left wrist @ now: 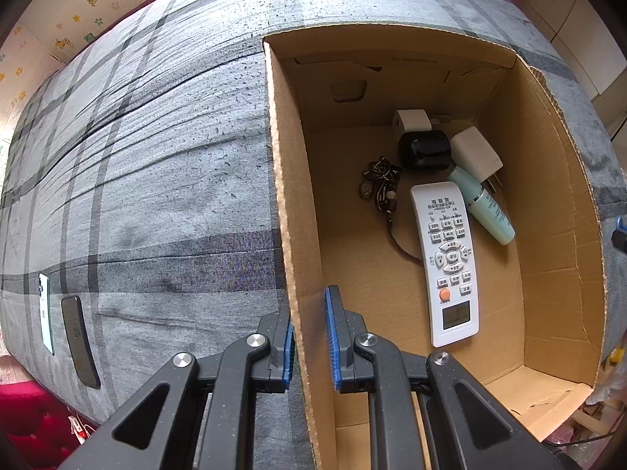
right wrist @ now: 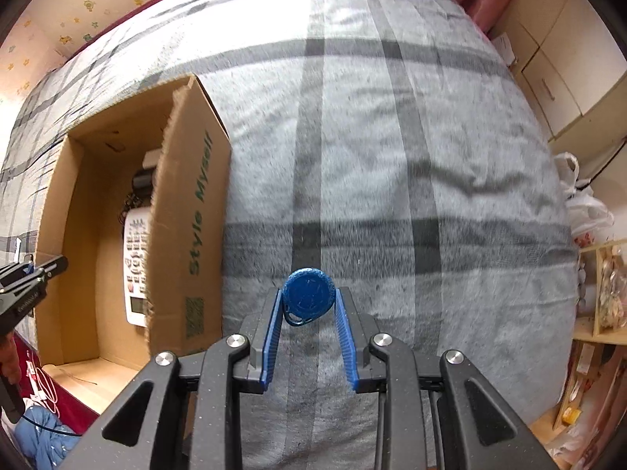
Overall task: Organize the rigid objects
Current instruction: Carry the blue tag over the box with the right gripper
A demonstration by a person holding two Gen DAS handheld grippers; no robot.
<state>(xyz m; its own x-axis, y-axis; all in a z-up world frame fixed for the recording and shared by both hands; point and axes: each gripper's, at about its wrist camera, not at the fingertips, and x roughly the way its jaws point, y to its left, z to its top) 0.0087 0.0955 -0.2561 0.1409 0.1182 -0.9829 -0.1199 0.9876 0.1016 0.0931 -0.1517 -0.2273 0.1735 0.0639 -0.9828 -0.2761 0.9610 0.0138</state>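
An open cardboard box [left wrist: 556,203] stands on a grey plaid bed. Inside lie a white remote [left wrist: 450,258], a pale green tube [left wrist: 486,207], two white chargers [left wrist: 474,152], a black round object [left wrist: 425,149] and a dark keychain [left wrist: 380,188]. My left gripper [left wrist: 310,307] is shut on the box's left wall [left wrist: 298,203], one pad on each side. My right gripper [right wrist: 309,299] hangs over the bed to the right of the box [right wrist: 196,203], shut on a round blue key fob [right wrist: 309,288] at its fingertips. In the right wrist view the left gripper [right wrist: 39,270] shows at the left edge.
Two phones, one white [left wrist: 46,313] and one dark [left wrist: 80,340], lie on the bedspread [left wrist: 156,156] far left of the box. Cupboards [right wrist: 556,78], a plastic bag [right wrist: 584,203] and a wooden shelf [right wrist: 599,293] line the bed's right side. Red fabric [left wrist: 31,411] lies below the bed's near edge.
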